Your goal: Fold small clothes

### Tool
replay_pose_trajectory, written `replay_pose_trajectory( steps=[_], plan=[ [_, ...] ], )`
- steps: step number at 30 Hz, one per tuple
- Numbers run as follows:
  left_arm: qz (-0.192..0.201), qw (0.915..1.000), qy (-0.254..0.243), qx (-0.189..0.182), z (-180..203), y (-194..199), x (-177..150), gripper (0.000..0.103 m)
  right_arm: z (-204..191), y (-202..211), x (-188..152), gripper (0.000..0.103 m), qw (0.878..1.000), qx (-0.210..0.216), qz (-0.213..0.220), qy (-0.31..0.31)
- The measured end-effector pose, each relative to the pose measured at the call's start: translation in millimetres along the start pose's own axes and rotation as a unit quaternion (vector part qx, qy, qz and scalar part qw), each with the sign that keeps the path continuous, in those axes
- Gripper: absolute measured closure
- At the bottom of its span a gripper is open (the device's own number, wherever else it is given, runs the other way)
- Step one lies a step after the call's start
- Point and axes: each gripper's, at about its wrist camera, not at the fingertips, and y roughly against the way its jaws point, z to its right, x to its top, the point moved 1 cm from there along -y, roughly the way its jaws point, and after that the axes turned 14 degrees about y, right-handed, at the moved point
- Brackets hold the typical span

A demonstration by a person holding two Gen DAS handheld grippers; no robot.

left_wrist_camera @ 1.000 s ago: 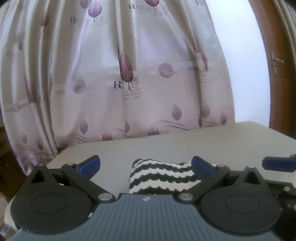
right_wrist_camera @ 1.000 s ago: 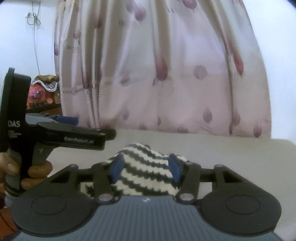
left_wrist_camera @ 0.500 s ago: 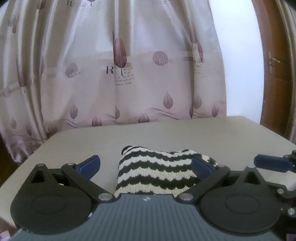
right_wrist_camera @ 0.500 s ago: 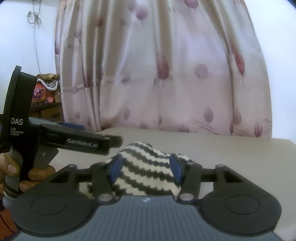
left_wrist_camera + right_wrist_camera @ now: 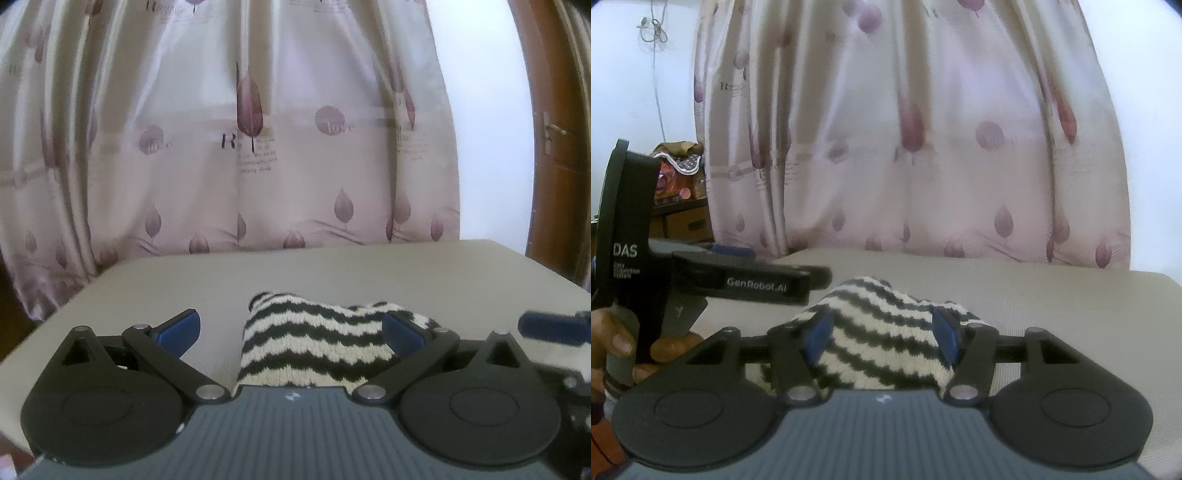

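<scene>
Knitted in thick black and cream zigzag bands, the small garment (image 5: 317, 343) is lying bunched on the beige table (image 5: 332, 273), just in front of both grippers and well short of the leaf-print curtain (image 5: 258, 147) hanging behind the table's far edge. Left gripper (image 5: 291, 328): its blue-padded fingers are standing spread wide; the left pad is sitting clear of the garment over bare table, while the right pad is lying against or just beside the garment's right end, though contact cannot be confirmed from this angle. Right gripper (image 5: 882, 334): its jaws have just been opening, with the humped middle of the garment between them; the pads appear to be flanking the knit rather than squeezing it. A hand (image 5: 613, 343) is gripping the left gripper's handle to the left of the garment.

Handling: the knit is looking soft, light, limp and springy, so it is likely to sag and slump when lifted and to rebound from a loose crease. Its ribbed, fuzzy surface should be offering good friction to the pads. Hold is best taken at a doubled edge or corner, pinching all layers together, not at the rounded crown of the hump.
</scene>
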Motion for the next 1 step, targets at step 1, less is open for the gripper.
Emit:
replay_pose_trajectory(
  steps=[1],
  plan=[
    [-0.009,1.0,0.002,-0.002,-0.8,-2.3,0.4,0.0,0.1,-0.6,1.6,0.041,1.0,-0.005,-0.001,-0.001]
  ],
)
